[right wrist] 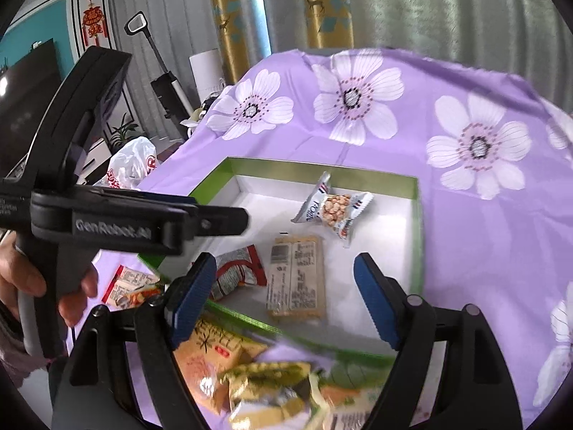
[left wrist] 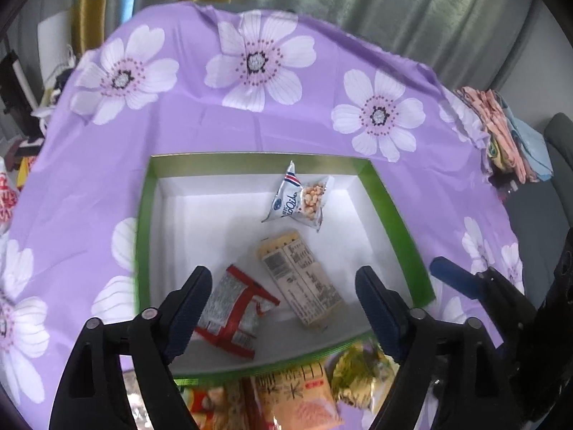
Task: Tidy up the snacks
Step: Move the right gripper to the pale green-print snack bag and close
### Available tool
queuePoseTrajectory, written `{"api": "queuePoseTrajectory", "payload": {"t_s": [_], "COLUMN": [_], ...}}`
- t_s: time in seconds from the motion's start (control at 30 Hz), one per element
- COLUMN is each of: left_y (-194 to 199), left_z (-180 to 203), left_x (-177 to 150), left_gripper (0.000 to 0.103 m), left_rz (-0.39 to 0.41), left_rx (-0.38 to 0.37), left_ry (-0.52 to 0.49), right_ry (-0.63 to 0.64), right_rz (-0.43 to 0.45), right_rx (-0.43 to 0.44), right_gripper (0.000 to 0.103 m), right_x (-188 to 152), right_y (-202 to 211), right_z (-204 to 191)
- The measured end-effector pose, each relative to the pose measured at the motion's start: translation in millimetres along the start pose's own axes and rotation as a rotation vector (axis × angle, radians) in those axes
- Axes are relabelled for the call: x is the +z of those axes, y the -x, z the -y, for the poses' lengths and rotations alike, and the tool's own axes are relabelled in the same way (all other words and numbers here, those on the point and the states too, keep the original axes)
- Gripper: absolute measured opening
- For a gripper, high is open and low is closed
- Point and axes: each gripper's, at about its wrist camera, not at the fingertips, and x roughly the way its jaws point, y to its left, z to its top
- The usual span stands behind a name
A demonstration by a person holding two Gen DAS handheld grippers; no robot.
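Observation:
A green-rimmed box [left wrist: 390, 211] with a white floor lies on the purple flowered cloth. In it are a silver peanut packet [left wrist: 299, 197], a beige bar wrapper [left wrist: 301, 279] and a red-and-silver packet [left wrist: 232, 311]. My left gripper [left wrist: 283, 308] is open and empty, above the box's near part. My right gripper [right wrist: 283, 301] is open and empty, over the box's near edge [right wrist: 250, 319]. Loose snacks lie in front of the box: an orange packet [right wrist: 211, 351] and a yellow-green packet [right wrist: 265, 383]. The same box contents show in the right wrist view, with the peanut packet [right wrist: 333, 208] farthest.
The left gripper body [right wrist: 107, 222] and the hand holding it fill the left of the right wrist view. A small red-and-white packet [right wrist: 130, 285] lies left of the box. Folded cloths [left wrist: 508, 132] sit at the table's right edge. A white plastic bag [right wrist: 132, 161] lies beyond the left edge.

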Motion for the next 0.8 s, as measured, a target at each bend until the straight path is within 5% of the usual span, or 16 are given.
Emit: {"api": "queuePoseTrajectory", "payload": {"t_s": [0.47,0.8], "left_y": [58,76], "left_z": [24,38], "left_x": [-52,-82], "left_gripper": [0.097,0.098], "left_rz": [0.032,0.015], "left_rx": [0.010,-0.109], "left_ry": [-0.051,0.001], "right_ry": [-0.041,-0.075], "right_rz": [0.076,0.123], "right_rx": [-0.074,-0.096], "right_gripper": [0.090,0.098], "right_x": [-28,-50], "right_y": [70,108], "right_z": [-2,0]}}
